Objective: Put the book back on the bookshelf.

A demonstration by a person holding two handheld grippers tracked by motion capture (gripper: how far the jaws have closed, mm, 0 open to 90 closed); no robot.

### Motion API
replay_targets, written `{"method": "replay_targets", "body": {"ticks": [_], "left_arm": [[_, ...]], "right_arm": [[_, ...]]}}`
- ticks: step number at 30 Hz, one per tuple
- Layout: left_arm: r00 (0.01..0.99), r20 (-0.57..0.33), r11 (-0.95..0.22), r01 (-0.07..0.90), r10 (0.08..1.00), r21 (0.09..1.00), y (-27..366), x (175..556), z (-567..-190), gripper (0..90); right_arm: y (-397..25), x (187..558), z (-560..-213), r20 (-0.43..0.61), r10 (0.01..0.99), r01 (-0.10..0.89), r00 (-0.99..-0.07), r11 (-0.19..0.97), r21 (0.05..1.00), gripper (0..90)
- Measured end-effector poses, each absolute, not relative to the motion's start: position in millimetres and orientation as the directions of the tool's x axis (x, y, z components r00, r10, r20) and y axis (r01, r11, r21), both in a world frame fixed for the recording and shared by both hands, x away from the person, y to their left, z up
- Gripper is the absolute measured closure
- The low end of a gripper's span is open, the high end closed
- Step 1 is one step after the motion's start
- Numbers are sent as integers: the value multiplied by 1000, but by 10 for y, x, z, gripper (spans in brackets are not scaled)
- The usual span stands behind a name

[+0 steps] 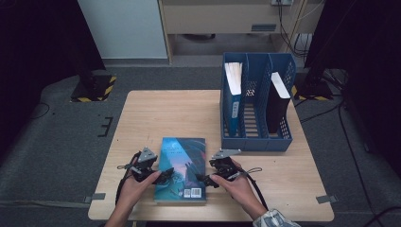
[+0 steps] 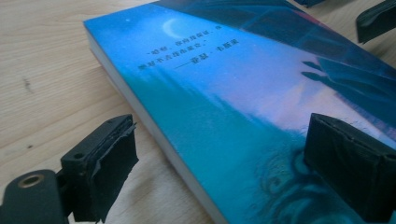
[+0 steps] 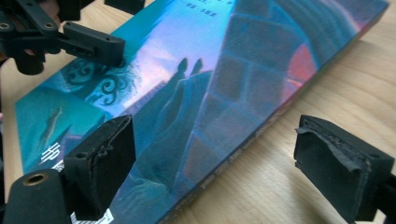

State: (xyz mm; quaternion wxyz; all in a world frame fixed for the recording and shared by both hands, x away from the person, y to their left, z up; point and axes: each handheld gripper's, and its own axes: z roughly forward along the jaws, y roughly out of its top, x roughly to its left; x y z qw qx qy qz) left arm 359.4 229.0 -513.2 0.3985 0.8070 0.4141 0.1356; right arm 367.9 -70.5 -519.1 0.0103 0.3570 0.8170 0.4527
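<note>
A paperback book with a blue-teal illustrated cover lies flat near the table's front edge, barcode toward the person. My left gripper is at the book's left edge and my right gripper at its right edge. In the left gripper view the book runs between the open jaws of my left gripper, one jaw over the table and the other over the cover. In the right gripper view my right gripper stands open across the spine edge of the book. The left gripper shows beyond.
A blue three-slot file holder stands at the back right of the wooden table. A blue volume fills its left slot and a black one its right slot. Bare wood lies to the left and behind the book.
</note>
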Motion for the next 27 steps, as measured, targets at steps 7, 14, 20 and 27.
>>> {"method": "replay_targets", "body": {"ticks": [7, 14, 20, 27], "left_arm": [[631, -143, -329, 569, 763, 754, 2272, 3601, -5155, 83], [641, -155, -329, 569, 752, 753, 2295, 3620, -5167, 82], [654, -164, -327, 561, 738, 760, 2308, 3644, -5186, 81], [668, -171, -329, 553, 724, 765, 2318, 3681, -5200, 82]], "right_arm": [[-677, 3687, -5265, 338, 578, 596, -743, 340, 728, 129], [-640, 3691, -5307, 361, 558, 607, -747, 352, 712, 120], [-646, 3727, -5339, 401, 541, 631, -739, 347, 694, 107], [-651, 3733, -5341, 399, 540, 628, -741, 349, 695, 96]]}}
